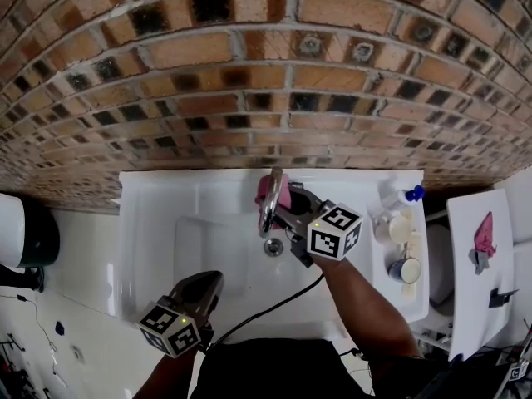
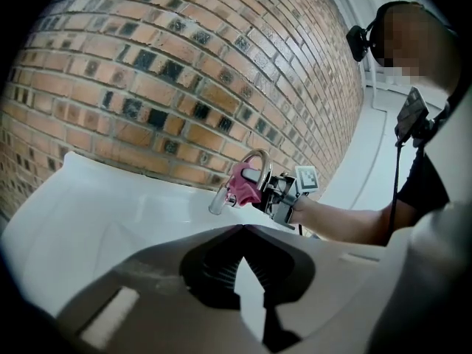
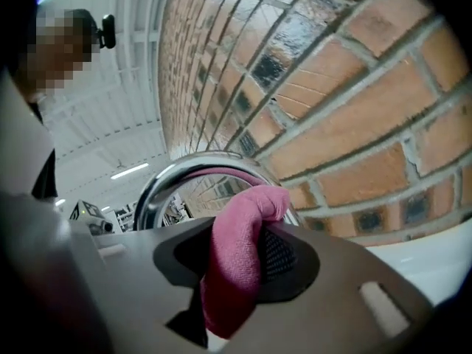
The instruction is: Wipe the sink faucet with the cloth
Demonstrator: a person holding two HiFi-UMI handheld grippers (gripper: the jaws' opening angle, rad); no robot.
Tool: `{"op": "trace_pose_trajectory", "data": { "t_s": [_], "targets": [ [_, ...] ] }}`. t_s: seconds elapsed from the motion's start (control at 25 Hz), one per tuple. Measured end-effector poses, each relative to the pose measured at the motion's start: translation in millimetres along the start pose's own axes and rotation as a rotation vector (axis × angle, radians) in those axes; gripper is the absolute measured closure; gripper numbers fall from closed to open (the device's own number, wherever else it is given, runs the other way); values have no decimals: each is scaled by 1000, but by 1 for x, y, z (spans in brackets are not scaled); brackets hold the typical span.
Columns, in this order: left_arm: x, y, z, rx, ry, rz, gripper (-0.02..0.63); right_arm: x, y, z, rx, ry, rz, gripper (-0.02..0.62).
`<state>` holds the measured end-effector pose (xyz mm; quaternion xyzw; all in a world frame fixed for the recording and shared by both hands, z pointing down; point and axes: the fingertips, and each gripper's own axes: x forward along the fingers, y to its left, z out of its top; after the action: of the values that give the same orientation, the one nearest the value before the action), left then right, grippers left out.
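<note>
A chrome arched faucet (image 1: 268, 202) rises at the back of the white sink (image 1: 166, 223). My right gripper (image 1: 287, 210) is shut on a pink cloth (image 1: 270, 191), and the cloth is pressed against the faucet's curve (image 3: 199, 169). In the right gripper view the pink cloth (image 3: 236, 260) is pinched between the jaws, right under the chrome arc. From the left gripper view the faucet (image 2: 254, 169), the cloth (image 2: 242, 184) and the right gripper (image 2: 276, 194) appear ahead. My left gripper (image 1: 204, 289) hangs over the sink's front left, jaws nearly together with nothing in them.
A brick wall (image 1: 249, 73) stands right behind the sink. The drain (image 1: 273, 246) lies below the faucet. Bottles and small containers (image 1: 401, 231) crowd the sink's right ledge. A white board with a pink object (image 1: 484, 238) is at far right. A black cable (image 1: 274, 306) trails across the basin.
</note>
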<state>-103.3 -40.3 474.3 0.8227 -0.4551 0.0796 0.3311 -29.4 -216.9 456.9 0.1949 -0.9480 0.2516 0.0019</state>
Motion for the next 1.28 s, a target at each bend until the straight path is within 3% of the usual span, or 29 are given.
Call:
{"op": "trace_pose_trajectory", "data": {
  "t_s": [0.28, 0.44, 0.84, 1.12, 1.28],
  "targets": [
    [-14, -5, -3, -1, -28, 20, 600, -13, 26, 13, -297, 58, 73, 446],
    [-18, -13, -4, 8, -36, 15, 600, -19, 33, 8, -572, 162, 70, 446],
    [-33, -24, -4, 6, -74, 1, 600, -29, 48, -19, -1002, 354, -7, 451],
    [-36, -35, -4, 19, -85, -29, 600, -38, 50, -37, -1065, 437, -66, 451],
    [-39, -37, -8, 24, -77, -40, 600, -42, 50, -50, -1005, 453, -83, 451]
  ]
}}
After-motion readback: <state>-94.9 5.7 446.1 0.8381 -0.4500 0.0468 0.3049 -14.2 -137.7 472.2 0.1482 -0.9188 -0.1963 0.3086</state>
